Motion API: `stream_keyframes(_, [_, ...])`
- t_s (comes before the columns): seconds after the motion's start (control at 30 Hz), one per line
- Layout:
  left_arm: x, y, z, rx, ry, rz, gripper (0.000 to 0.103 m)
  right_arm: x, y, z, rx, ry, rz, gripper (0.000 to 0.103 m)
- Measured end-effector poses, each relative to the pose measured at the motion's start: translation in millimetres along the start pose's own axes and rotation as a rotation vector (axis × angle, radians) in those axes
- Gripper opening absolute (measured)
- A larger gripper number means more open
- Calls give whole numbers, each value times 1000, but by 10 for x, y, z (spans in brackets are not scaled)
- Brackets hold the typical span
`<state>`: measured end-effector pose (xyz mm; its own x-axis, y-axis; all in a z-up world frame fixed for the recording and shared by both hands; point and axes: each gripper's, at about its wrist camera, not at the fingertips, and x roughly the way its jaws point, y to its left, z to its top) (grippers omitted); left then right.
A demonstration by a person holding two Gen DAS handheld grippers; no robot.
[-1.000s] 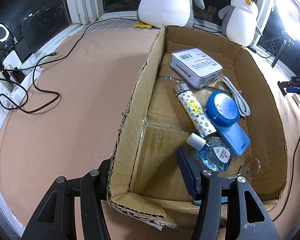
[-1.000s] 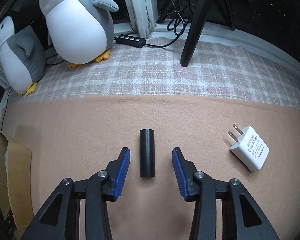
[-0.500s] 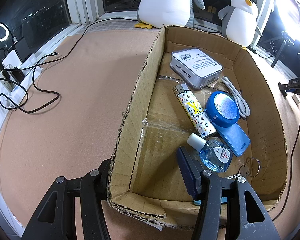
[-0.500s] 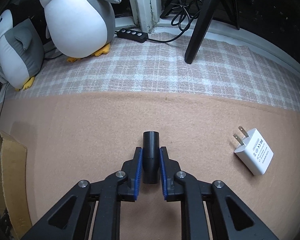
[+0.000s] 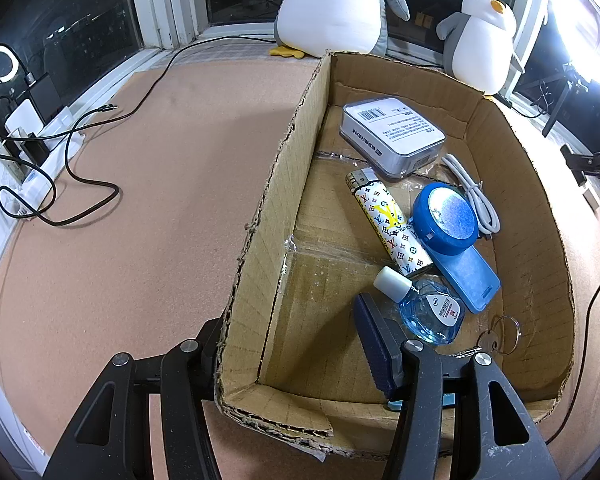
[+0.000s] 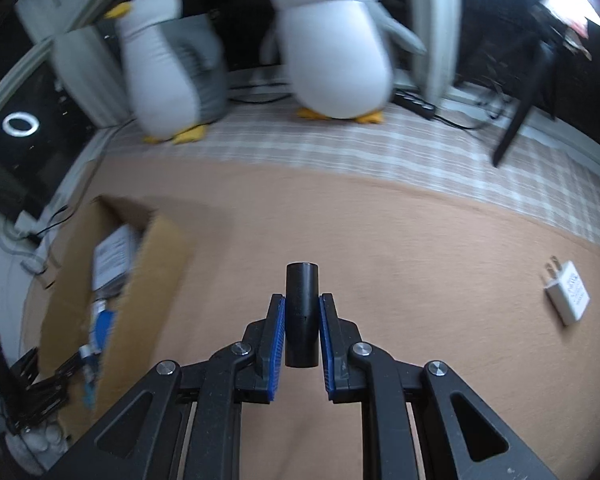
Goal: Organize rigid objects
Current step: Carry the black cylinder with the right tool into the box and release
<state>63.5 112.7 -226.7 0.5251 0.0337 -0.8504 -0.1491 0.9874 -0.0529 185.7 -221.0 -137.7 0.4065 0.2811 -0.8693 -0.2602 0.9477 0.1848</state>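
Right tool (image 6: 302, 332) clamped on black cylinder (image 6: 302, 312); left tool (image 5: 288, 344) apart, straddling box (image 5: 276, 200) wall. White charger (image 6: 567, 294) remains unboxed.

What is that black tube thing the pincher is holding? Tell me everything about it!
The black cylinder is a short, plain tube with a matte dark surface, maybe plastic. It is clamped between the blue pads of the right gripper, pointing forward along the fingers, its far end sticking out past them. It seems to be lifted above the brown mat; only the two pads visibly touch it.
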Motion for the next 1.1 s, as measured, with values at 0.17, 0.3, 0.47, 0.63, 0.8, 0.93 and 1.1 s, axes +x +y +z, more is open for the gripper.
stream_keyframes(0.17, [1, 1, -1, 0, 0, 0, 58, -90, 534, -61, -101, -5, 79, 15])
stream_keyframes(0.3, [-2, -5, 4, -2, -1, -1, 58, -131, 958, -113, -181, 1, 135, 15])
stream_keyframes(0.47, [-4, -6, 4, -3, -1, -1, 58, -106, 1313, -189, -259, 19, 175, 15])
stream_keyframes(0.63, [-5, -10, 8, -3, -2, -2, 58, -22, 1613, -306, -341, 50, 184, 15])
stream_keyframes(0.8, [-6, -6, 2, -3, -2, -2, 58, 91, 1802, -410, -401, 77, 176, 15])
stream_keyframes(0.93, [-6, -5, 0, -3, -3, -2, 58, 210, 1874, -458, -424, 105, 166, 15])
stream_keyframes(1.1, [-5, -4, -1, -3, -3, -3, 58, 306, 1923, -506, -445, 131, 152, 15])
